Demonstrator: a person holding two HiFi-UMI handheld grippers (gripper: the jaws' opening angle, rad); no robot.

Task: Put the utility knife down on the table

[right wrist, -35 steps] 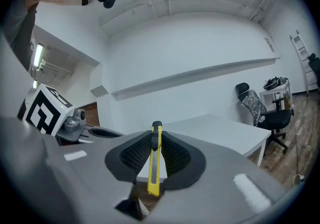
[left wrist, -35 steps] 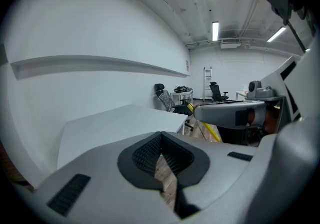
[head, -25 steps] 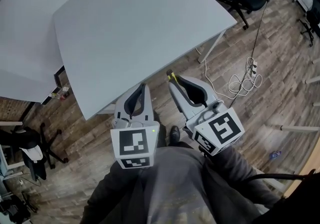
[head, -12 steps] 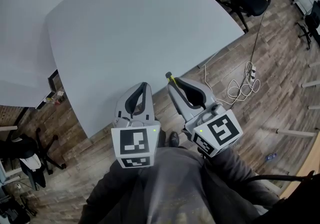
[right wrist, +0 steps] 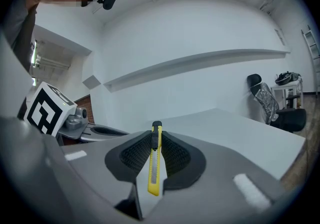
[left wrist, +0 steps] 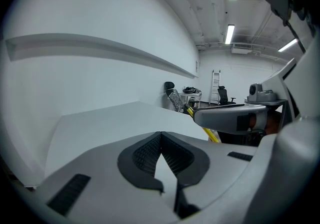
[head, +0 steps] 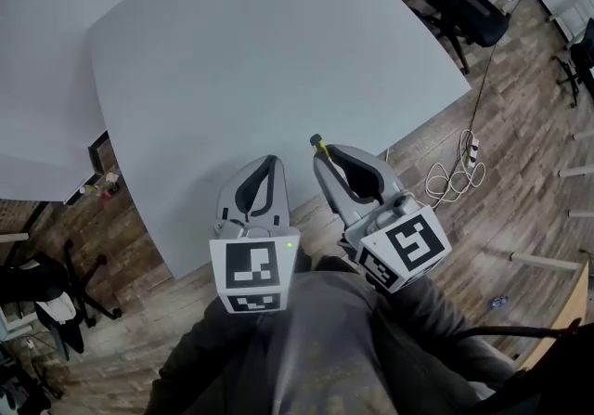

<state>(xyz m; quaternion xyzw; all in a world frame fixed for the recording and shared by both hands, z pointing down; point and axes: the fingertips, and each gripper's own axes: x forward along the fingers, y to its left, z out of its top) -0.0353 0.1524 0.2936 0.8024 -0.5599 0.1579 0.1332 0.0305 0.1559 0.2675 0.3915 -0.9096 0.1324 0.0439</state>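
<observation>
A yellow utility knife [right wrist: 155, 160] with a black tip is clamped lengthwise between the black pads of my right gripper [right wrist: 156, 140]. In the head view its tip [head: 316, 141] sticks out ahead of my right gripper [head: 327, 155], over the near edge of the white table [head: 251, 60]. My left gripper [head: 269, 165] hovers beside it to the left, also at the table's near edge. In the left gripper view my left gripper [left wrist: 160, 138] has its pads pressed together with nothing between them, and the knife [left wrist: 192, 113] shows as a yellow sliver at the right.
A second white table [head: 46, 79] adjoins on the left. Office chairs [head: 469, 9] stand on the wood floor at the upper right, and another chair [head: 46, 288] at the lower left. A coiled white cable with a power strip [head: 455, 172] lies on the floor to the right.
Both grippers have advanced a little from over the floor to the table's near edge. The knife stays clamped in the right gripper.
</observation>
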